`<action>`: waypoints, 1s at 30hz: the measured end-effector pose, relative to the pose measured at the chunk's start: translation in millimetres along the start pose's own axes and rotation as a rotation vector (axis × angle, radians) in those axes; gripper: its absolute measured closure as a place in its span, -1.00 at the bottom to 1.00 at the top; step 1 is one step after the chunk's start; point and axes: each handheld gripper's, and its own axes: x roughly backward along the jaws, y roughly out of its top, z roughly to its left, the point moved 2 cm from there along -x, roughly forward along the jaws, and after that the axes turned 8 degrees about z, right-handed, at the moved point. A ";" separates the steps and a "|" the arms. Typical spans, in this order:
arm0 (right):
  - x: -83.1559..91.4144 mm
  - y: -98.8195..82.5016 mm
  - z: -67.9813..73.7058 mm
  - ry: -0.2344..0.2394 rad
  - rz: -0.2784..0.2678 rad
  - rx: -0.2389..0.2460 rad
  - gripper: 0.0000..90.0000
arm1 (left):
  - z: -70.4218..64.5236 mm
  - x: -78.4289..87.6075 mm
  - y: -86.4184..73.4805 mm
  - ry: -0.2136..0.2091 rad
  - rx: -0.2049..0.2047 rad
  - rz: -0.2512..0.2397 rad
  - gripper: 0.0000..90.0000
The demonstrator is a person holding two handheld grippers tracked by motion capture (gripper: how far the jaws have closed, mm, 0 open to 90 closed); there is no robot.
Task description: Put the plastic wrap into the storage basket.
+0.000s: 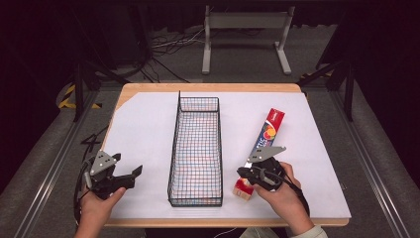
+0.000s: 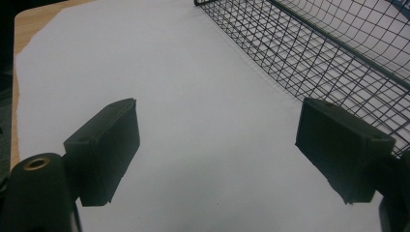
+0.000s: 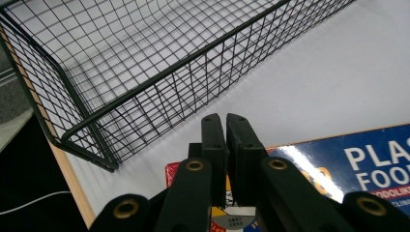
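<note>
White paper-covered wooden table (image 1: 148,124) carries a long black wire-mesh basket (image 1: 195,148) at centre. Right of the basket lies a long red-and-blue cardboard food-wrap box (image 1: 265,141), angled, near end at the table's front edge. Right gripper (image 1: 247,173) sits over that near end, jaws pressed together, nothing between them; the right gripper view (image 3: 226,145) shows the box's blue face with white lettering beneath the jaws. Left gripper (image 1: 130,174), left of the basket, jaws spread wide over bare paper (image 2: 217,150), holding nothing.
</note>
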 end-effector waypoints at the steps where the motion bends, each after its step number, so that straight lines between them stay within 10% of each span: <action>1: -2.3 0.6 0.1 0.012 0.009 -0.004 0.96 | 0.4 0.0 -0.3 0.000 0.002 0.002 -0.64; 30: -48.0 15.4 16.0 0.062 0.231 0.026 1.00 | 3.1 -3.6 -1.9 -0.011 0.004 0.007 -0.64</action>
